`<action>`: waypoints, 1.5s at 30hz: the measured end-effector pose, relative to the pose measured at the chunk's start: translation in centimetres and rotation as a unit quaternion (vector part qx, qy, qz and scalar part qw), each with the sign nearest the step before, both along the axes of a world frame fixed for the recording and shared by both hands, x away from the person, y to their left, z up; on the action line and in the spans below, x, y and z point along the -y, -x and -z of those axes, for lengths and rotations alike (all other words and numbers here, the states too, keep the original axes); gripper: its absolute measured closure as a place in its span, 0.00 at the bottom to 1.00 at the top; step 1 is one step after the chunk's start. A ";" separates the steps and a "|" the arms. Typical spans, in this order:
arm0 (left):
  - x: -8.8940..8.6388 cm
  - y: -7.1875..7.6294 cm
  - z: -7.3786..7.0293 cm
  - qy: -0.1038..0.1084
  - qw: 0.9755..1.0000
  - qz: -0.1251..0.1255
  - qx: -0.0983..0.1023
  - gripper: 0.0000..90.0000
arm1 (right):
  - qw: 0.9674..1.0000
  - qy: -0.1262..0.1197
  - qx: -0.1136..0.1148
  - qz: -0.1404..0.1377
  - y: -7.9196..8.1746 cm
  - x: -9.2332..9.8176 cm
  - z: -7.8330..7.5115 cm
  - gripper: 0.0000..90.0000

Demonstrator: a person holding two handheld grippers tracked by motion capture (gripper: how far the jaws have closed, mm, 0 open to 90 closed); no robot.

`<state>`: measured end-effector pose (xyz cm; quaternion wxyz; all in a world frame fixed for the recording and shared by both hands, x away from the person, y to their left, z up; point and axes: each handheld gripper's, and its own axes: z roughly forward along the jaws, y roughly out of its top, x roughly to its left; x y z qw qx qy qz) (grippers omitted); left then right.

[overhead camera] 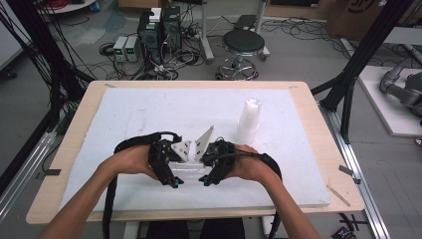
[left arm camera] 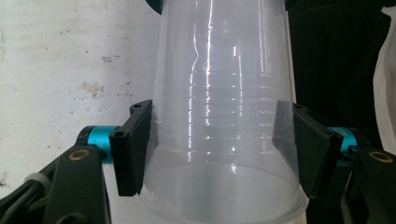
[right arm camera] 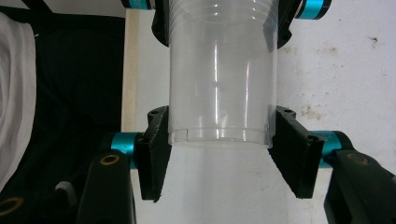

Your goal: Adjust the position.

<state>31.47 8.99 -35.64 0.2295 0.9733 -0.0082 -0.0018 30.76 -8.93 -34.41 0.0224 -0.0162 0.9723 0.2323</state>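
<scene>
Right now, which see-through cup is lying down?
The clear cup held between the left gripper and right gripper lies sideways. The other cups stand stacked upside down, farther back on the right.

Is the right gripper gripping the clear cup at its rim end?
No: in the right gripper view the right gripper clamps the clear cup at its narrow base end.

The cup (left arm camera: 224,116) was clear, glossy plastic, ribbed near its rim and smooth toward its base. The jaws gripping it were matt black, with shiny teal metal collars (right arm camera: 123,142) behind them. The table (overhead camera: 318,129) was pale wood under a rough, stained white sheet (left arm camera: 60,70).
</scene>
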 end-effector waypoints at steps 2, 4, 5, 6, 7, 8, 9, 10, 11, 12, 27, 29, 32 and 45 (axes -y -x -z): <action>0.0 0.0 0.0 0.000 1.000 0.000 -0.001 0.35 | 1.000 0.000 -0.001 -0.001 0.0 0.0 0.0 0.47; 0.0 0.0 0.0 0.001 1.000 0.000 -0.001 0.34 | 1.000 0.000 0.000 -0.002 0.0 0.0 0.0 0.48; 0.0 0.0 0.0 0.002 1.000 0.000 0.000 0.34 | 1.000 0.000 -0.001 -0.002 0.0 0.1 0.0 0.48; 0.0 0.0 0.0 0.001 1.000 0.001 0.001 0.34 | 1.000 0.000 0.000 -0.002 0.0 0.0 0.0 0.48; 0.0 0.0 0.0 0.004 1.000 -0.001 0.001 0.33 | 1.000 0.000 0.000 -0.002 0.0 0.1 0.0 0.48; 0.0 -0.1 0.0 0.006 1.000 -0.001 0.002 0.32 | 1.000 -0.001 0.002 -0.002 0.0 0.1 0.0 0.48; -0.1 -0.1 0.0 0.008 1.000 0.000 0.000 0.31 | 1.000 -0.001 0.002 -0.001 0.0 0.1 0.0 0.48; -0.2 -0.1 0.0 0.017 1.000 0.001 -0.002 0.29 | 1.000 0.000 -0.001 0.000 0.0 0.1 0.0 0.48; -0.3 -0.1 0.0 0.024 1.000 0.001 0.000 0.24 | 1.000 -0.001 -0.003 -0.001 0.0 0.2 0.0 0.48; -0.3 -0.2 -0.1 0.028 1.000 0.003 0.000 0.21 | 1.000 0.000 -0.005 0.001 0.0 0.2 0.0 0.48; -4.0 -0.3 -0.8 0.183 0.983 -0.015 -0.002 0.21 | 0.999 -0.047 -0.010 0.017 -0.4 2.4 0.5 0.48; -4.8 -0.1 -1.0 0.217 0.976 -0.019 -0.002 0.21 | 0.998 -0.063 -0.012 0.021 -0.4 2.9 0.6 0.48; -5.8 0.0 -0.8 0.242 0.970 -0.026 0.003 0.21 | 0.996 -0.085 -0.014 0.028 -0.5 3.7 0.7 0.48; -8.1 0.8 1.1 0.350 0.935 -0.065 -0.002 0.21 | 0.984 -0.172 -0.013 0.035 -0.3 6.2 1.1 0.48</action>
